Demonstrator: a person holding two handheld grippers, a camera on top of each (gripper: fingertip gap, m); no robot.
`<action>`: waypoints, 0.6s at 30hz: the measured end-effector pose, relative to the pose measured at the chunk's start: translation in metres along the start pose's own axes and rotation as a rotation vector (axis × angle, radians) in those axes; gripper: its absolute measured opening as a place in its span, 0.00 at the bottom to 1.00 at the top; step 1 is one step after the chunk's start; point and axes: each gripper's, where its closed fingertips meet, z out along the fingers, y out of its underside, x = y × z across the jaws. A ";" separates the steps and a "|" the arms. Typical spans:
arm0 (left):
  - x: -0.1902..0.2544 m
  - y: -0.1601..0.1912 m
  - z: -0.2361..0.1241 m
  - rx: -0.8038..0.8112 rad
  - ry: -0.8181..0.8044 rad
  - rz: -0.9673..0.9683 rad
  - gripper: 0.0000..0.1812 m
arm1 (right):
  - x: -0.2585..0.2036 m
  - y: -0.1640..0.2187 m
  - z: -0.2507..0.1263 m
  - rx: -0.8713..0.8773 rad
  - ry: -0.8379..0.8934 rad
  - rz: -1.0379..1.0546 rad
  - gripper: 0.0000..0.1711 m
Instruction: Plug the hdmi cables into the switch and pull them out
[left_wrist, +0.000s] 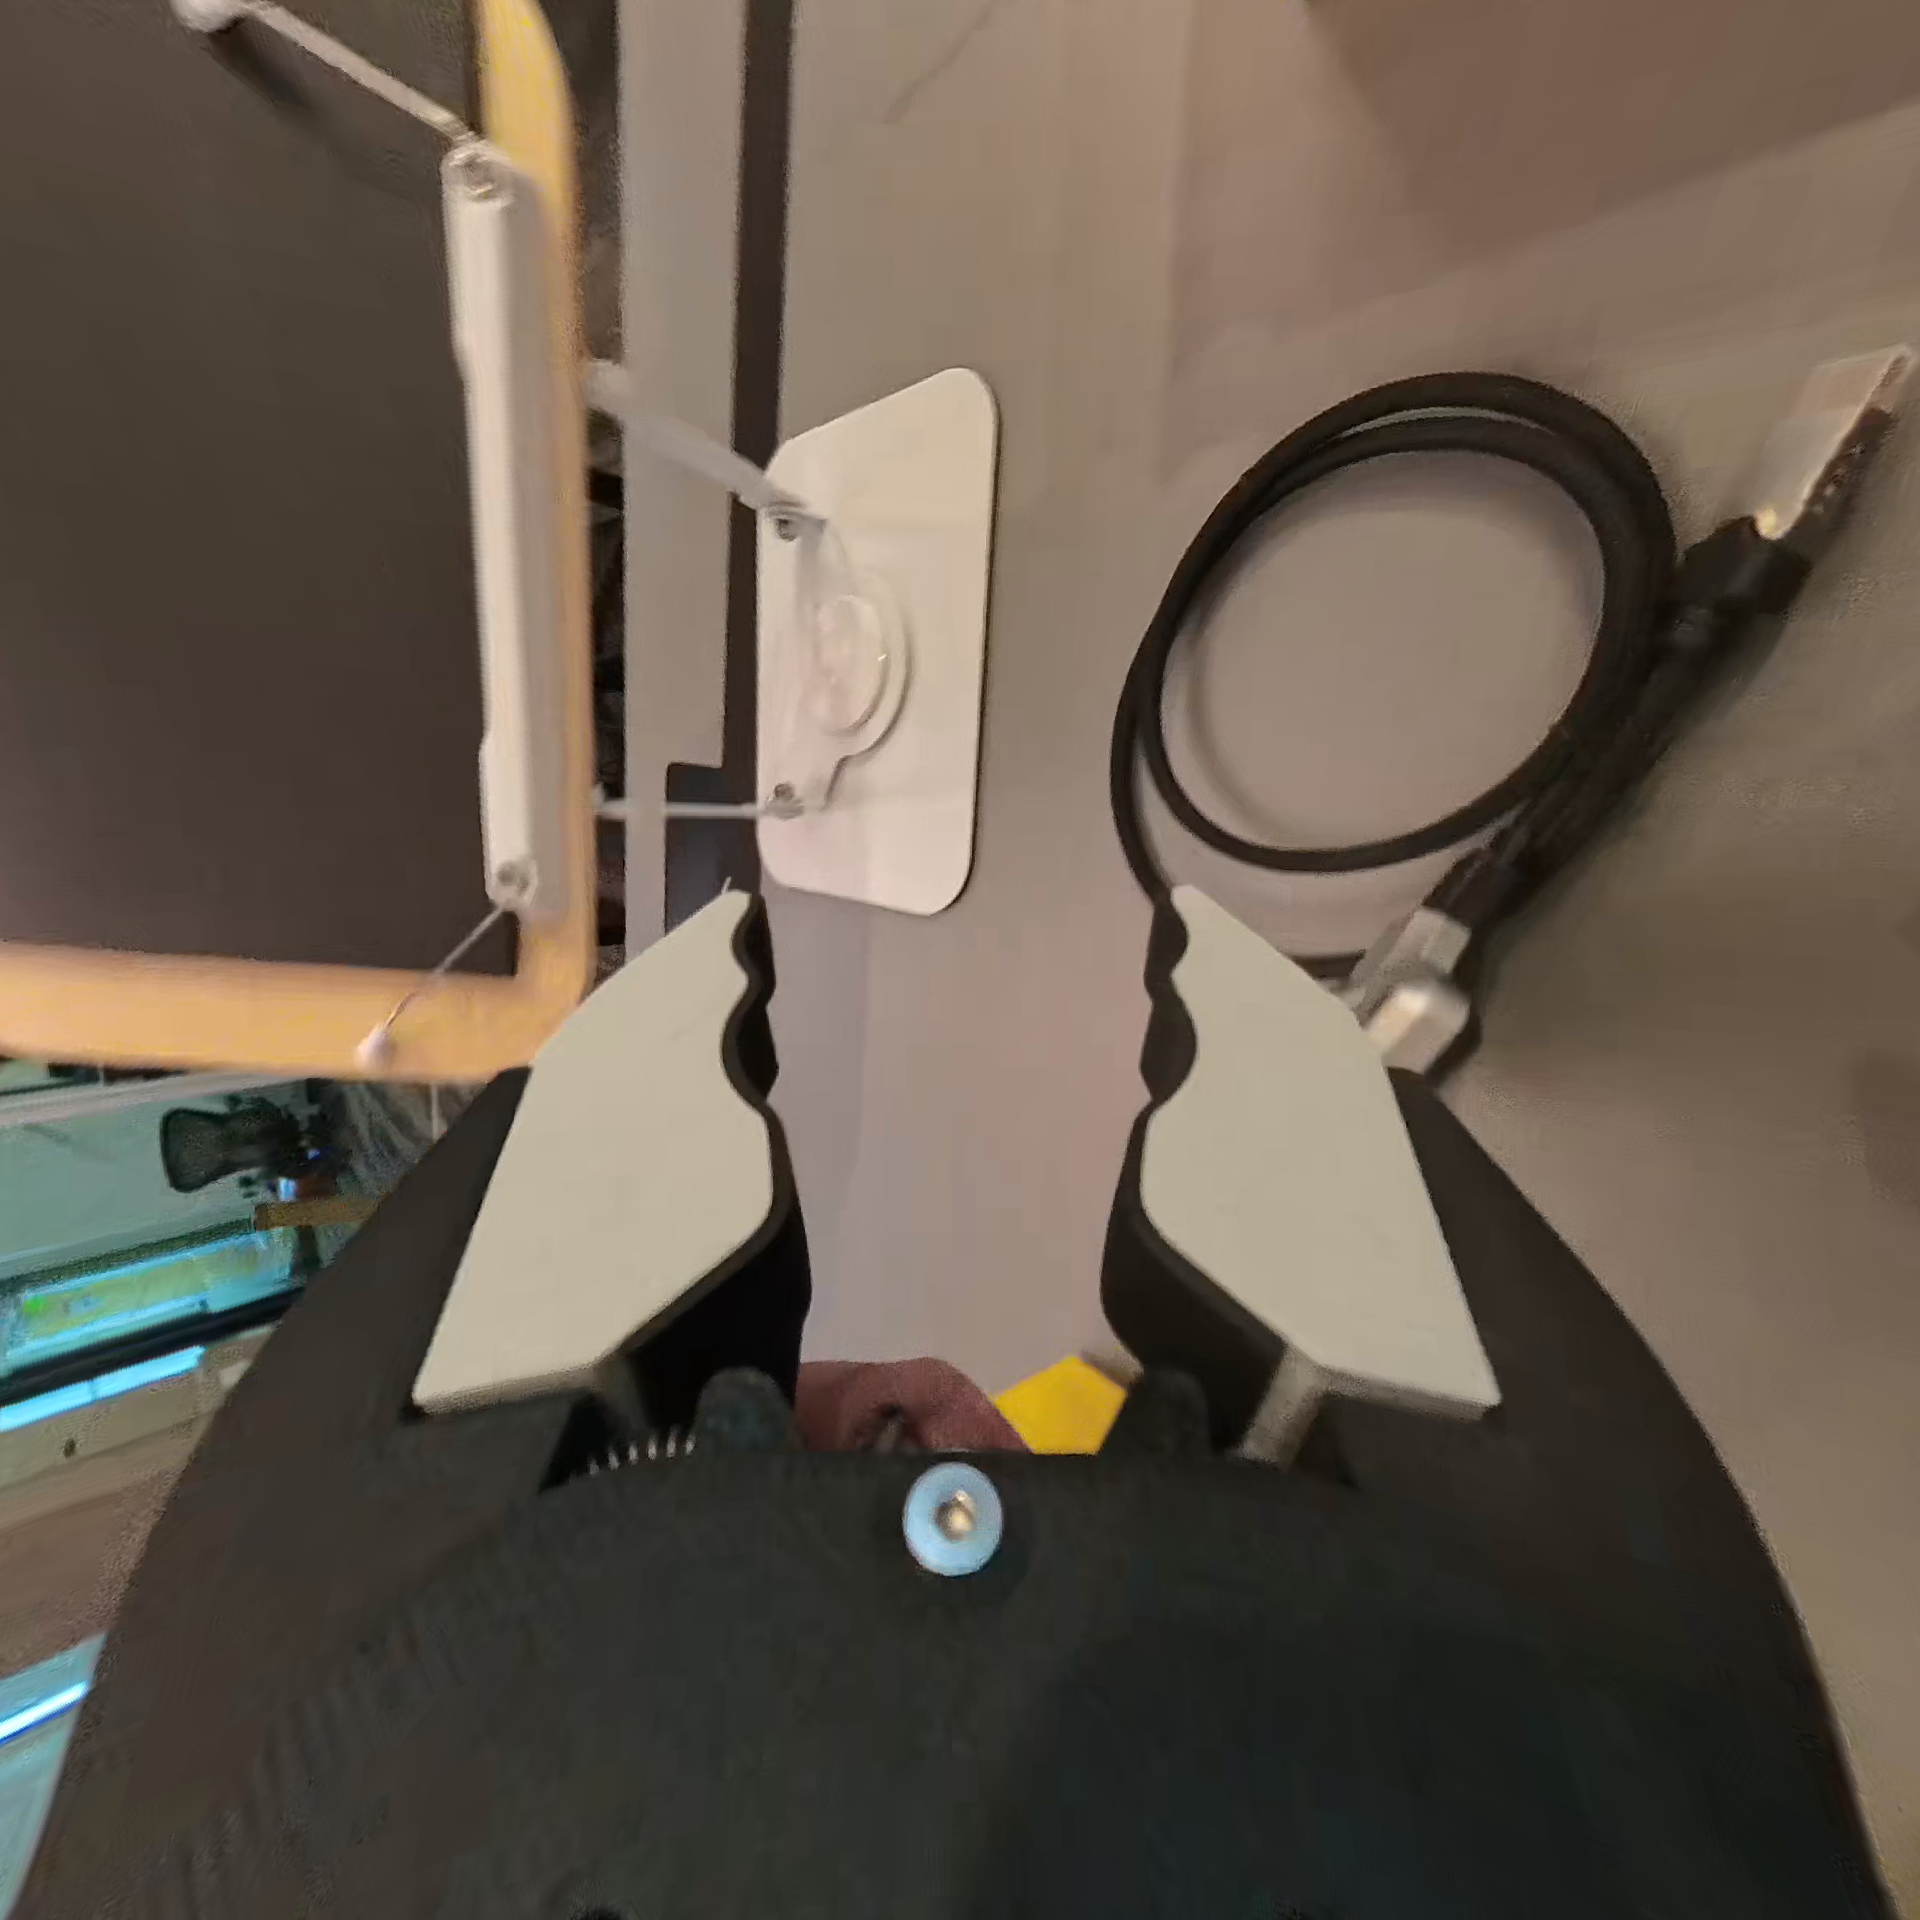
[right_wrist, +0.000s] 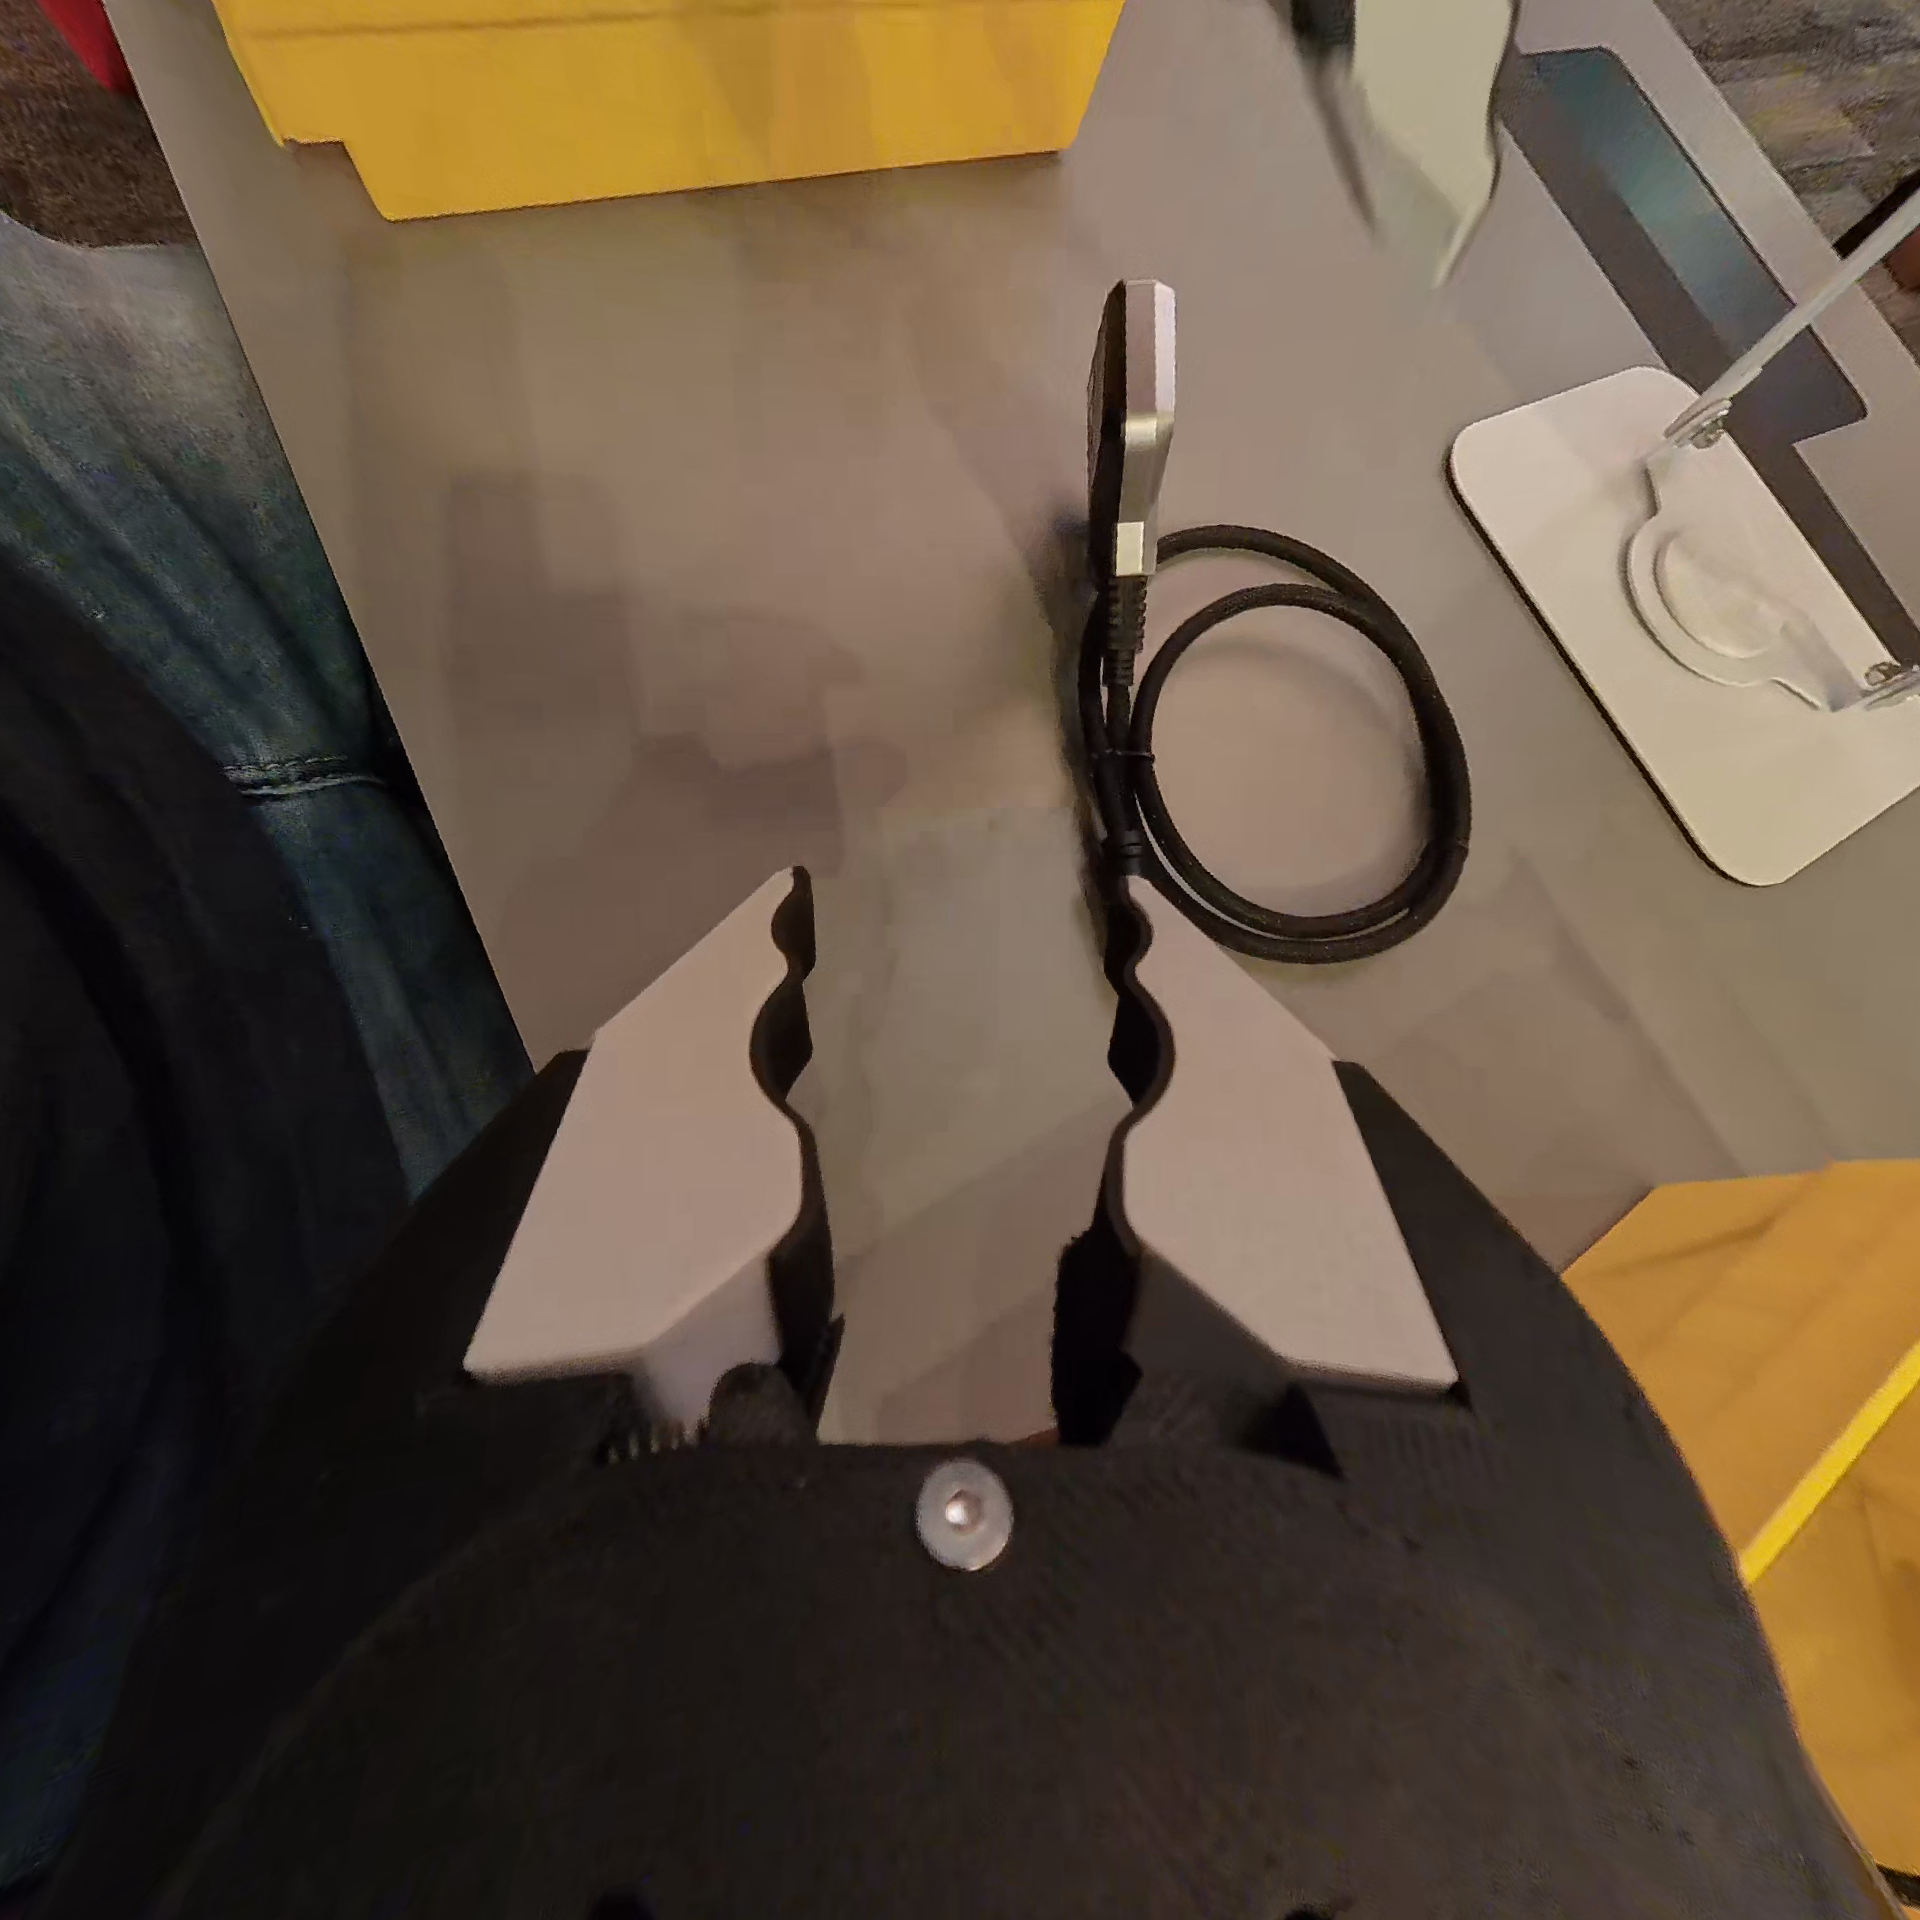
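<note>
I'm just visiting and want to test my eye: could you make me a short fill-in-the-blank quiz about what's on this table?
1. The black cable lies wound in a ____ on the grey table.
2. Both the left gripper and the right gripper are ____.
3. The box at the table's far edge is ____.

Answers: coil; open; yellow
</note>
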 end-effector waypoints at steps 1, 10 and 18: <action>-0.004 0.009 -0.014 0.010 -0.010 -0.028 0.37 | -0.001 -0.001 0.001 0.000 -0.003 -0.003 0.32; -0.011 0.143 -0.124 -0.091 -0.158 -0.179 0.33 | -0.018 -0.009 0.011 -0.003 -0.051 -0.035 0.33; 0.042 0.256 -0.165 -0.333 -0.105 -0.186 0.26 | -0.030 -0.007 0.021 -0.023 -0.097 -0.042 0.33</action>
